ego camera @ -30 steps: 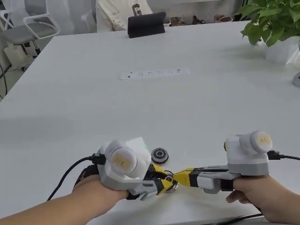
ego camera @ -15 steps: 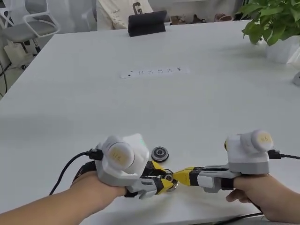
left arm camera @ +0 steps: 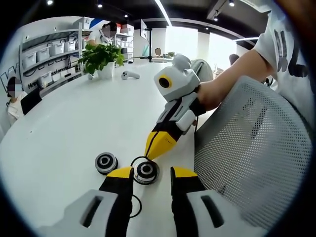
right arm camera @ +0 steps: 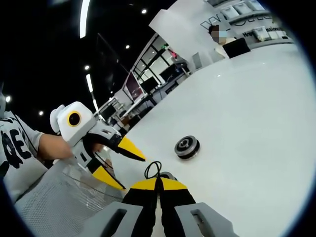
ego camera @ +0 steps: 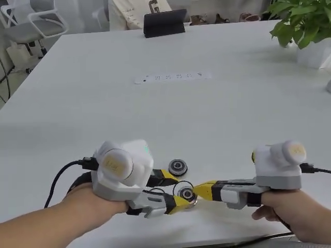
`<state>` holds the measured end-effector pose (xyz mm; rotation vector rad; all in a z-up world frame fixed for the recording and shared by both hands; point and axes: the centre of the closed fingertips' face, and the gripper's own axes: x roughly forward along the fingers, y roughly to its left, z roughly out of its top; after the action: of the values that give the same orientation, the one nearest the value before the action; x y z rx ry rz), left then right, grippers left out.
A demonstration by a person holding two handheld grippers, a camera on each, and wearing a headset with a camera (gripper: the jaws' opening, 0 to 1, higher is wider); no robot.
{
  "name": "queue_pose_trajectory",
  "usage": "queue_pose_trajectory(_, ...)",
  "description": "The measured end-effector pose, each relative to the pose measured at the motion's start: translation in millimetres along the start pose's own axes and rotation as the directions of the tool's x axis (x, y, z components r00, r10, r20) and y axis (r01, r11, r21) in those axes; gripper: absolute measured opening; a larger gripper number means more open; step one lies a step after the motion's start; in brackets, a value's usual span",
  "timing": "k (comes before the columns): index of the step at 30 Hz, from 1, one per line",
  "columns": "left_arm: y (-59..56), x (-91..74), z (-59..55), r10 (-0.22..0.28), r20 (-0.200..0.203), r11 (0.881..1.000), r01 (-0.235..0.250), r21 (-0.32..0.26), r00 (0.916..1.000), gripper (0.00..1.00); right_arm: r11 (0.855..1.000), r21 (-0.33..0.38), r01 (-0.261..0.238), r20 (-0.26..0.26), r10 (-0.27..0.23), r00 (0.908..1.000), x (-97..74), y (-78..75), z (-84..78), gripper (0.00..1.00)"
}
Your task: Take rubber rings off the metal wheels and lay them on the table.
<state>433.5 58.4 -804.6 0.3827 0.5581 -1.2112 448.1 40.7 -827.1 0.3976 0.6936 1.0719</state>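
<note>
White worktop (ego camera: 103, 103) spreads across the head view, with a potted plant (ego camera: 300, 20) at its far right corner and a pale power strip (ego camera: 172, 77) lying flat near the middle. In the left gripper view, a grey mesh chair back (left arm camera: 247, 148) stands just off the worktop's near edge.

At the near edge the two tools point at each other, tip to tip. The left tool (ego camera: 182, 191) has its yellow jaws spread moderately wide. One metal wheel (left arm camera: 146, 171) lies flat on the worktop between them, close against one jaw and not clamped. The right tool (ego camera: 198, 191) has its jaws pressed together on a black rubber ring (right arm camera: 153, 170). In the right gripper view the ring stands up as a thin loop from the pinched tips. In the left gripper view it runs from those tips round the far side of that wheel, so it is partly lifted and not yet free.

A second wheel (ego camera: 178, 167) rests flat on the worktop just beyond the tools, apart from both, with its dark ring in place.
</note>
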Motion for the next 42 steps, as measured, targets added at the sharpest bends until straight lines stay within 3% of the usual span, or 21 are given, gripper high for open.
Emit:
queue_pose_trajectory(14,0.7,-24.7,3.3,0.025,0.031,1.0,-0.025,-0.012,0.9992,0.4,1.0,-0.004,-0.019,0.0,0.019,0.9998,-0.4,4.9,8.7,0.0)
queue_pose_trajectory(25,9.4,-45.5,-0.9,0.073,0.04,0.997,-0.071,-0.036,0.9965,0.5,0.999,-0.027,-0.047,-0.013,0.047,0.9988,8.8,11.4,20.4,0.0)
queue_pose_trajectory(37,23.6,-65.4,-8.2,0.137,0.042,0.988,-0.133,-0.078,0.9898,0.62,0.995,-0.044,-0.085,-0.062,0.082,0.9947,24.8,17.5,28.1,0.0)
queue_pose_trajectory(42,23.9,-70.1,-9.5,0.146,0.043,0.986,-0.142,-0.086,0.9883,0.66,0.994,-0.053,-0.098,-0.089,0.093,0.9917,30.7,20.2,29.0,0.0)
